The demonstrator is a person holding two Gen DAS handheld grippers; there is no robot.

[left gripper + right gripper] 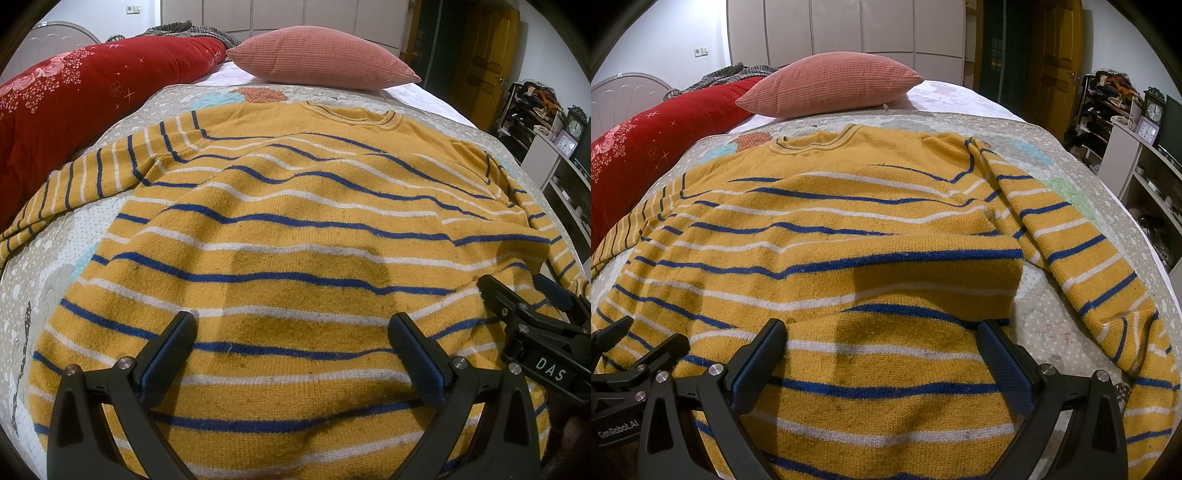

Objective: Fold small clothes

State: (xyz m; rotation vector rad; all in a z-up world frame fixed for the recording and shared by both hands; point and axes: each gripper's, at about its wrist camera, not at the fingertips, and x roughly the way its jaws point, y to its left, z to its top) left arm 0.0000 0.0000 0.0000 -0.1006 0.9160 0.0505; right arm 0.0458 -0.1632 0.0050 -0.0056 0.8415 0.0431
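Observation:
A yellow knit sweater [295,229] with blue and white stripes lies spread on the bed, collar away from me, both sleeves out to the sides. It also shows in the right wrist view [849,240], where its right sleeve [1089,266] runs down the right side. My left gripper [291,332] is open and empty over the lower left part of the sweater's body. My right gripper [881,339] is open and empty over the lower right part, near a raised fold of the hem side. The right gripper also shows at the right edge of the left wrist view [524,295].
The sweater lies on a grey patterned quilt [55,258]. A pink pillow [321,55] and a red flowered duvet [74,103] lie at the bed's far side. Shelves with a clock [1154,107] stand to the right of the bed.

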